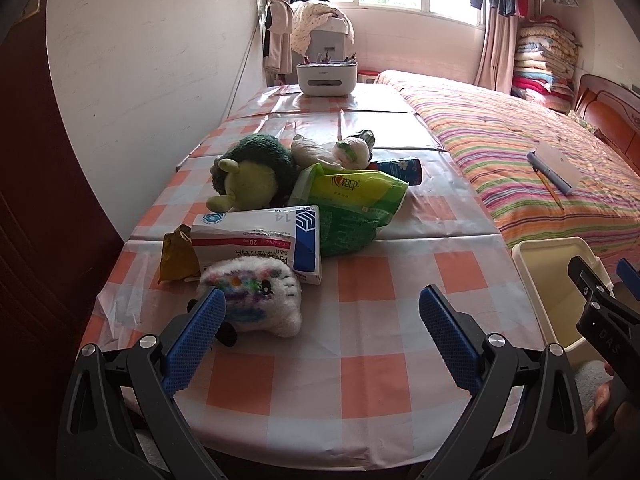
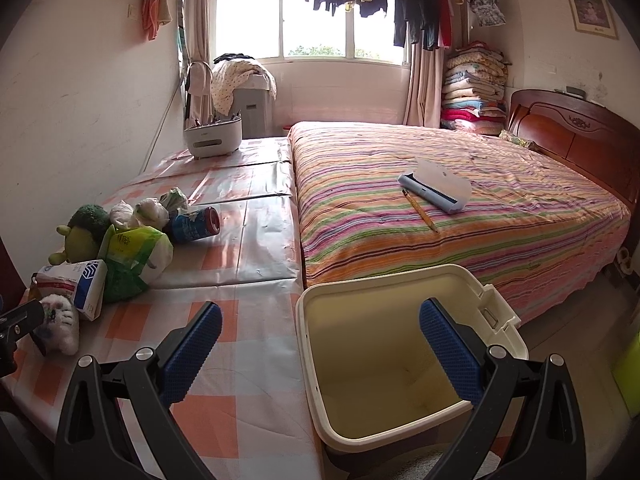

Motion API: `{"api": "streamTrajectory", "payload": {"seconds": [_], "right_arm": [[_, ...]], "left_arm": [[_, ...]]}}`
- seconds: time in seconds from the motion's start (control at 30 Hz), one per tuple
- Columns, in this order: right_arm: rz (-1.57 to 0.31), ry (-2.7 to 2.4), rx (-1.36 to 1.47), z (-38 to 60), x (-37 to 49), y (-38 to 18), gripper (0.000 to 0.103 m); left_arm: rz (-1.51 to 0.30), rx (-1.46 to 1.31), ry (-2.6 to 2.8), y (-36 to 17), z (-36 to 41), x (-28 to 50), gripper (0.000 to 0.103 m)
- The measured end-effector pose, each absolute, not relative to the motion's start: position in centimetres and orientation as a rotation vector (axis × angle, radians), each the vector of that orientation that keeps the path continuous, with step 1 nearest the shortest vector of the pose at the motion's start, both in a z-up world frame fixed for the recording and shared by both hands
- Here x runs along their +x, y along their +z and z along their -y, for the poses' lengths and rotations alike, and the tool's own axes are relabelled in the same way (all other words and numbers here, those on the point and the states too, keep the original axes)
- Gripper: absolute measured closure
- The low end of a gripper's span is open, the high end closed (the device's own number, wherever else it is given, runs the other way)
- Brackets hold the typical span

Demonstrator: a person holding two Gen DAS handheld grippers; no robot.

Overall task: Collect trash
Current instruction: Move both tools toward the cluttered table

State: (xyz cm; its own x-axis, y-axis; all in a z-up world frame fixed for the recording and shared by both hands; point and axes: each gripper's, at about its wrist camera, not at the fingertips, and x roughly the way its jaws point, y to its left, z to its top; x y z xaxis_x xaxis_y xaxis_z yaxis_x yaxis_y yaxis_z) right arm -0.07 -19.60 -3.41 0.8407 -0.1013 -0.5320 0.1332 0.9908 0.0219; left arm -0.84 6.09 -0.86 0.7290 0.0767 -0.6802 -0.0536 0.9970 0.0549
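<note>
Orange-and-white checked plastic covers the table [image 1: 360,280], and in the left wrist view the clutter sits bunched toward its left half: a white medicine box [image 1: 260,240] lying across a green snack bag [image 1: 352,204], a small gold wrapper [image 1: 178,254] tucked at the box's left end, crumpled white wads [image 1: 332,150] and a tipped blue can [image 1: 400,170] behind, with a green plush toy [image 1: 252,172] and a white fluffy toy [image 1: 256,300] mixed in. The left gripper [image 1: 320,334] hovers low over the near cloth with its blue pads spread wide and nothing between them, its left pad overlapping the fluffy toy in the picture, probably lined up to reach into the pile. The cream bin [image 1: 532,280] stands off the table's right edge, likely so that trash can go straight into it. In the right wrist view, the right gripper [image 2: 320,346] is likewise spread and empty, poised above the bin's [image 2: 316,360] open mouth, whose inside looks bare. The trash pile [image 2: 132,252] lies well apart to the left; nothing seems collected yet.
</note>
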Motion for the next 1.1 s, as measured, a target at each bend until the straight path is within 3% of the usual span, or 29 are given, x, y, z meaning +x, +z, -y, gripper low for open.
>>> {"api": "streamTrajectory", "payload": {"seconds": [1.1], "right_arm": [[-0.528, 0.036, 0.026, 15.9, 1.4, -2.4, 0.006]], "left_arm": [[-0.773, -0.033, 0.166, -1.3, -10.3, -2.2, 0.007]]}}
